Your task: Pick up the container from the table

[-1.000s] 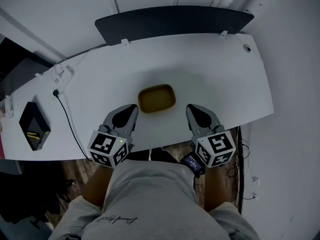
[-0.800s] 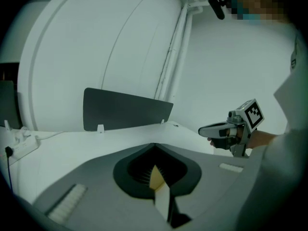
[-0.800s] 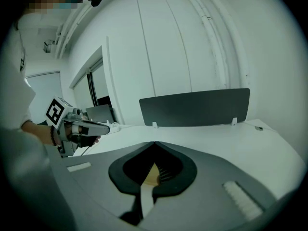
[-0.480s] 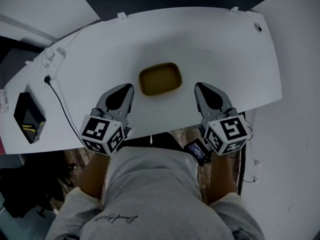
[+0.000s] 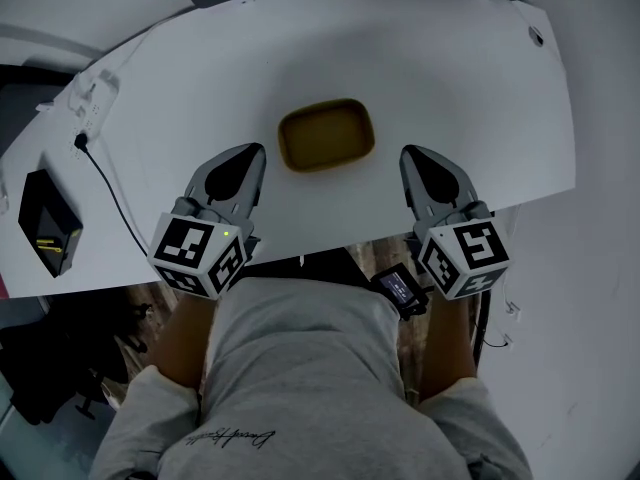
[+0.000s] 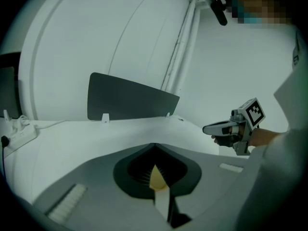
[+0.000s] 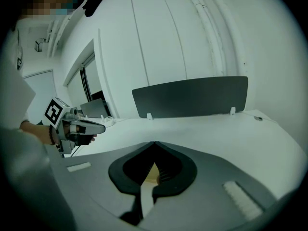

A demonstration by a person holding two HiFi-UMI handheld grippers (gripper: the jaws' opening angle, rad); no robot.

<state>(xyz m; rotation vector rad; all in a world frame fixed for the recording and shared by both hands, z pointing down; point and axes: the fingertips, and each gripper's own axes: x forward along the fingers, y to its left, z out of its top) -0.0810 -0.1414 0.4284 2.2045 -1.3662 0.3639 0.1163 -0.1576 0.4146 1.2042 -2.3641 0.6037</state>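
Container (image 5: 326, 135): a shallow yellow tray, open side up, lying untouched near the middle of the white table (image 5: 480, 98). My left claw (image 5: 252, 156) hangs just left of the container and my right claw (image 5: 412, 156) just right of it. Both are a little nearer me than the container and apart from it, so it lies between them, a stance that suits taking it from two sides. Both claws tilt down toward the tabletop. Each has its jaws together with nothing between the pads, and each gripper view shows its two tips meeting in a point. From the left gripper view the right claw (image 6: 226, 128) is seen level with it across the container's place, and the right gripper view shows the left claw (image 7: 89, 126) likewise. I judge the grasp not yet begun, since the jaws must part before either can take the rim. A light tray on a smooth top may slide if pushed from one side only. The black box (image 5: 48, 236) and cable (image 5: 110, 193) lie well left of the container, out of the way.
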